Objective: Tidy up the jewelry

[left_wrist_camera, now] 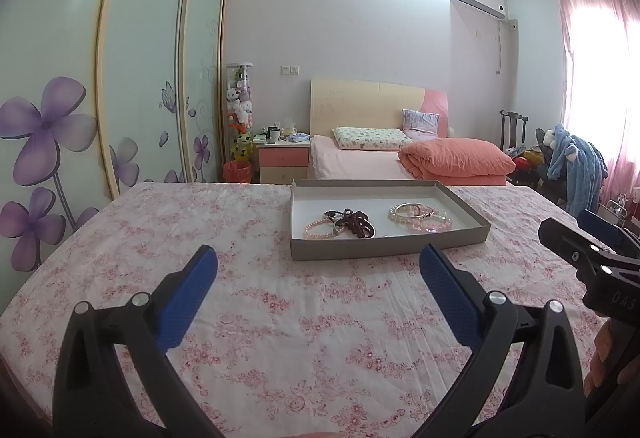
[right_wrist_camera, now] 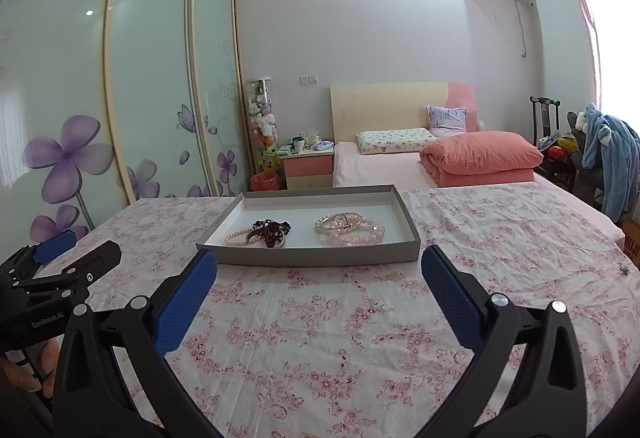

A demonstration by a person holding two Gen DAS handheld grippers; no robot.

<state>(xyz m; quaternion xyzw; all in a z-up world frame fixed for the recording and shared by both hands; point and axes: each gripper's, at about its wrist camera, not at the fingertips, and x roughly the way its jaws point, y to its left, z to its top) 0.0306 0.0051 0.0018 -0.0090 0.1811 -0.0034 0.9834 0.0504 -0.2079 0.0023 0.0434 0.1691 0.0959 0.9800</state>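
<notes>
Beaded bracelets [right_wrist_camera: 349, 228] in shallow grey cardboard tray [right_wrist_camera: 308, 256]; left claw [left_wrist_camera: 318, 288], right claw [right_wrist_camera: 319, 288] both released.

Jewelry [left_wrist_camera: 362, 223] in tray [left_wrist_camera: 384, 243] beyond spread jaws

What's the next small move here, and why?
Probably bring the right hand-held gripper forward over the shallow grey cardboard tray. Both grippers are open and empty, short of the tray, and a small metallic item lies loose on the floral pink bedspread to the right.
</notes>
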